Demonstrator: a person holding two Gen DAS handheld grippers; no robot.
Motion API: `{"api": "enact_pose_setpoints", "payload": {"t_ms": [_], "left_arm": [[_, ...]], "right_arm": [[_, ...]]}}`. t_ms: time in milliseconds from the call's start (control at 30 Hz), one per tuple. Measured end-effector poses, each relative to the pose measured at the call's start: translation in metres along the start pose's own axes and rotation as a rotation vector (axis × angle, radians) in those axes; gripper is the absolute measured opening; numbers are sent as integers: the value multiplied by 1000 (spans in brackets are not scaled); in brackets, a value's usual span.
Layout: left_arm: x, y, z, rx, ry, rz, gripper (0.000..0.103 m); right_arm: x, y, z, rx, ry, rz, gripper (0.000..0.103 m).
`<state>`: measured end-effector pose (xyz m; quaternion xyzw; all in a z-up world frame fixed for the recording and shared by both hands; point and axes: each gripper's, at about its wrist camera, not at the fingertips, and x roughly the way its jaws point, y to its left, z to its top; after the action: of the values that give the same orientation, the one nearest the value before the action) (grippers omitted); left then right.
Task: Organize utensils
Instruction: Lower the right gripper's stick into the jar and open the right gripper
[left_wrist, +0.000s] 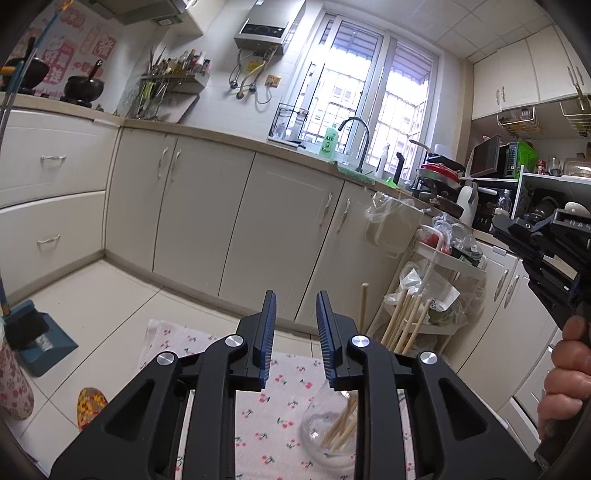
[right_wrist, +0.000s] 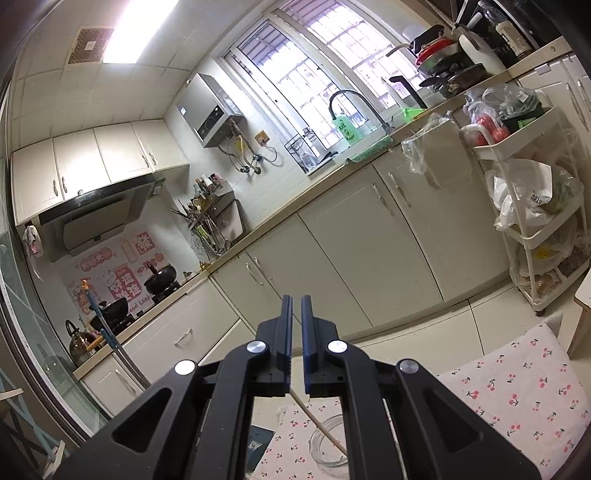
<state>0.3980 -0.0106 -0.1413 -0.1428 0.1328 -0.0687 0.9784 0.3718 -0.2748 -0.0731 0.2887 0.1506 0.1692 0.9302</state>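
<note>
Left gripper first: its jaws stand a narrow way apart with nothing between them, hanging above the cherry-print cloth and pointing out across the kitchen only slightly below level. Below and just right of its fingers sits the glass jar, with a bundle of wooden chopsticks standing in it, tips fanned above the right finger. So I judge a good part of the sorting done: those sticks are already in the jar.

Moving right in the left wrist view, the person's hand grips the handle of the right tool at the frame edge, raised beside the jar.

Right gripper has its jaws drawn nearly together with only a thin slit showing. One chopstick runs aslant under its body towards the jar's rim; it looks held at the base of the pads, though the contact itself is hidden from me. The gripper is tilted, rolled to one side, aimed near level.

Left to do, as I read it: drop this stick in with the others. Whether more utensils lie on the cloth I cannot tell.
</note>
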Motion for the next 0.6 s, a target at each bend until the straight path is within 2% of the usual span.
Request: {"api": "enact_pose_setpoints", "payload": {"t_ms": [33,100,200,267,367,467,533,600], "left_arm": [[0,2,-1,0,4,1,22],[-1,7,-5,-1,14,7,25],[2,15,-13,-12,40,21,30],[3,21,-21,-23,62,32,31],[3,26,-30,-24,79,49,34],[5,31,-38,-21,101,59,36],[8,33,-41,-22,108,61,37],[10,35,-43,-22,112,62,37]], "right_arm": [[0,-3,-2,-4,7,-17,6],[4,-20,-14,-18,79,-100,6],[31,-55,-35,8,237,-172,6],[59,-77,-50,-31,345,-210,6],[98,-104,-72,-51,509,-184,9],[122,-118,-83,-69,581,-161,18],[132,-120,-86,-91,600,-142,23],[146,-118,-88,-137,627,-132,24]]}}
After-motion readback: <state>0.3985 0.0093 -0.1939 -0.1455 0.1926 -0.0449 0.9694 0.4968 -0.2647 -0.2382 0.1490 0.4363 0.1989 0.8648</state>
